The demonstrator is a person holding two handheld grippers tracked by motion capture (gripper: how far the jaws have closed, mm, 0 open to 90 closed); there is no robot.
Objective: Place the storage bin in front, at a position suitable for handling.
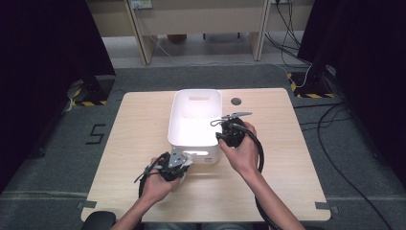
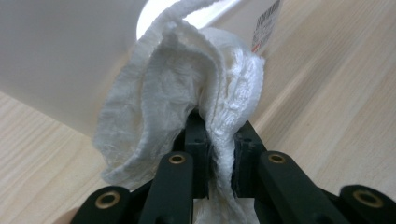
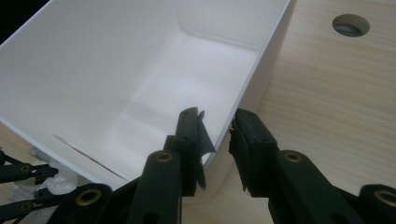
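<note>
A crumpled white paper towel (image 2: 187,84) stands up between the jaws of my left gripper (image 2: 219,126), which is shut on it. That gripper (image 1: 174,165) hovers just in front of the near wall of a white plastic bin (image 1: 191,139) at the table's middle. My right gripper (image 1: 226,134) sits at the bin's near right corner. In the right gripper view its jaws straddle the bin's wall (image 3: 219,135), one inside and one outside, and my right gripper (image 3: 217,123) is shut on it. The inside of the bin (image 3: 116,84) looks bare. The towel (image 3: 56,182) shows beyond the bin's near wall.
The bin stands on a light wooden table (image 1: 139,124) with a round cable hole (image 1: 235,101) behind its right corner. A barcode label (image 2: 267,21) is on the bin's near wall. Dark curtains, cables and a grey floor surround the table.
</note>
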